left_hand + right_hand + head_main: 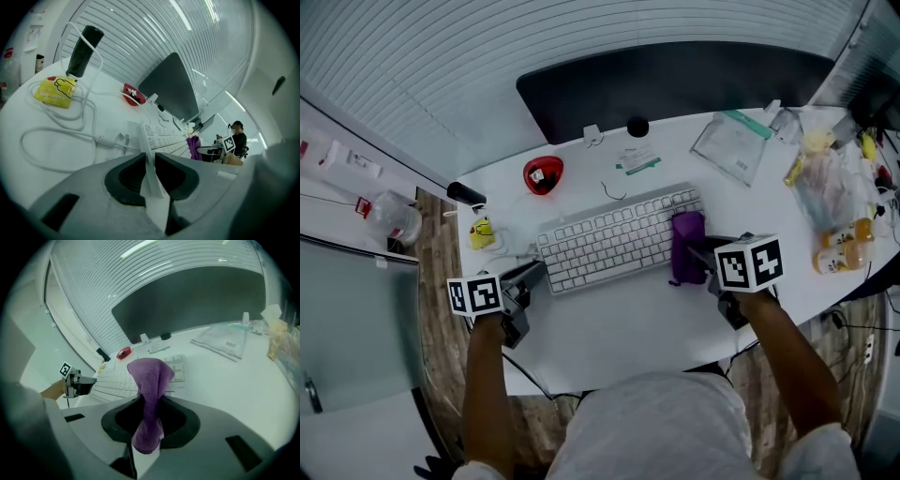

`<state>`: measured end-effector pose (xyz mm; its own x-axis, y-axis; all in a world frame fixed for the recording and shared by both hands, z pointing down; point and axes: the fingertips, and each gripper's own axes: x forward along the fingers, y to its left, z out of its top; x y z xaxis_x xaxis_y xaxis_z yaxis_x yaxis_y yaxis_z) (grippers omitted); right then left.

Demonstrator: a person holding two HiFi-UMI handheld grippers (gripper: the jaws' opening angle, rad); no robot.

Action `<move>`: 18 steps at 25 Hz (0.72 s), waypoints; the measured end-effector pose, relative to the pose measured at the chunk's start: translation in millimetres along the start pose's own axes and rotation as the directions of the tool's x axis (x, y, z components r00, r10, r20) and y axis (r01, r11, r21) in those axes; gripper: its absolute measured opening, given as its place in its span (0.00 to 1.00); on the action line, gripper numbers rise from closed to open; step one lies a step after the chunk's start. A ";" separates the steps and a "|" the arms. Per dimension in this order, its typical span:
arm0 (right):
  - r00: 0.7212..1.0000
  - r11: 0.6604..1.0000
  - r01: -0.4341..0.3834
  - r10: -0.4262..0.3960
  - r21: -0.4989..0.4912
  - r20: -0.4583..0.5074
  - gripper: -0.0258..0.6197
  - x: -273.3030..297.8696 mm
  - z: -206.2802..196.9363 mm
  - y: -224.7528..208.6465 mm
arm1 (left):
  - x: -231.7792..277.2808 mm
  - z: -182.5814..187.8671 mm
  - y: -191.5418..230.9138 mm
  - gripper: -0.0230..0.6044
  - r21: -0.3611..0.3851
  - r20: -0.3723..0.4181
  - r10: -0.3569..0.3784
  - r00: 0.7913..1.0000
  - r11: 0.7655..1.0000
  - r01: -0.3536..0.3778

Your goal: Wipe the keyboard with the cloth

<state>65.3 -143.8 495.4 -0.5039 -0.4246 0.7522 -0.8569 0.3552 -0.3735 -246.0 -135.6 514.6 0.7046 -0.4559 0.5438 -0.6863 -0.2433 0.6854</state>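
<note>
**A:** Nearest the lens, two forearms reach over the white table (619,328). What do they hold?

**B:** The left gripper (534,274) angles down at the near left, its jaws clamped on the left edge of the keyboard (609,239). The right gripper (698,251) pinches the purple cloth (686,246), which is draped over the keyboard's right end.

**A:** Does any one view show more?

**B:** Only the left gripper view catches a person in dark clothes (239,139) far off. Only the head view shows the wood floor (441,281).
</note>
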 end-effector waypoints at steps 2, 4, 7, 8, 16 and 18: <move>1.000 1.000 0.024 -0.024 0.017 0.009 0.17 -10.2 -0.3 -19.3 | -0.4 -0.2 -0.2 0.15 0.002 -0.001 0.014 1.000 1.000 -0.014; 0.999 0.999 0.041 -0.041 0.034 0.017 0.17 -19.6 -1.4 -36.0 | -0.5 -0.6 -1.0 0.15 0.005 -0.002 0.030 1.000 1.000 -0.030; 0.998 0.997 0.057 -0.058 0.046 0.028 0.17 -31.2 -2.3 -55.1 | -1.5 -1.6 -2.8 0.14 0.012 -0.003 0.058 0.998 0.998 -0.058; 0.998 0.997 0.060 -0.061 0.046 0.033 0.17 -34.9 -2.1 -59.2 | -2.4 -2.1 -3.9 0.14 0.013 -0.002 0.067 0.998 0.998 -0.067; 0.985 0.997 -0.029 0.040 -0.067 0.165 0.17 -72.0 24.9 -35.0 | -15.6 11.2 -45.1 0.14 0.071 0.140 0.126 0.982 0.988 -0.137; 0.972 0.992 -0.072 0.094 -0.108 0.216 0.17 -81.1 35.1 -20.6 | -17.5 19.5 -67.7 0.14 0.111 0.219 0.121 0.968 0.983 -0.148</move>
<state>120.0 -145.8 423.1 -0.5940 -0.5593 0.5783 -0.8015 0.4730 -0.3658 -215.4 -127.9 449.3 0.5597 -0.6585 0.5031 -0.7986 -0.2665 0.5396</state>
